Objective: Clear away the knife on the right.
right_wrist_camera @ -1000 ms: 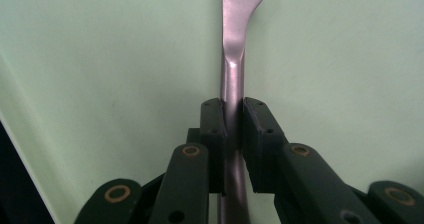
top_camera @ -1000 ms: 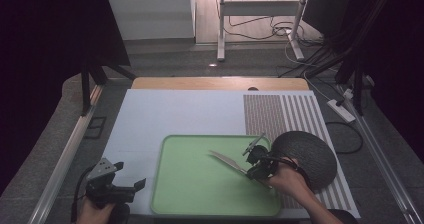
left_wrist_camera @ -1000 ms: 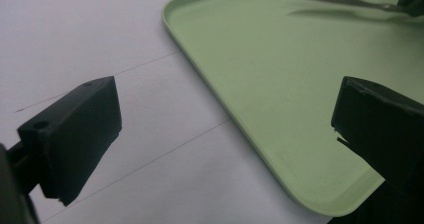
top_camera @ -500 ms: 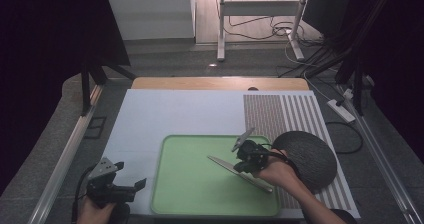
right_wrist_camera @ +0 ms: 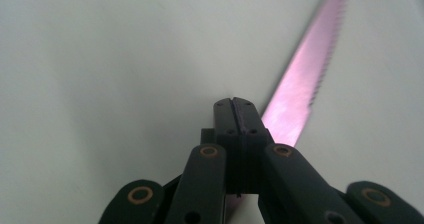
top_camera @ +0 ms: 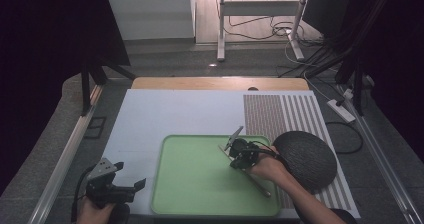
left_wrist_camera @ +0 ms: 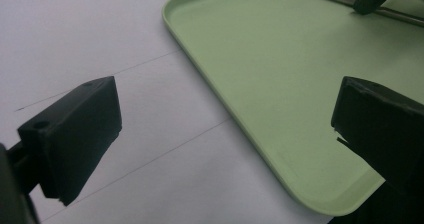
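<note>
Right tongs (top_camera: pixel 239 154) are clenched on the long serrated metal knife (right_wrist_camera: pixel 305 79), holding it low over the flat green plastic tray (top_camera: pixel 200 194) for placement. Left tongs (top_camera: pixel 125 186) stand released beside the tray.

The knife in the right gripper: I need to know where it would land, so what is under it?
Under the knife lies the bare floor of the green tray. The right gripper and hand cover part of the knife and the tray floor beneath.
</note>
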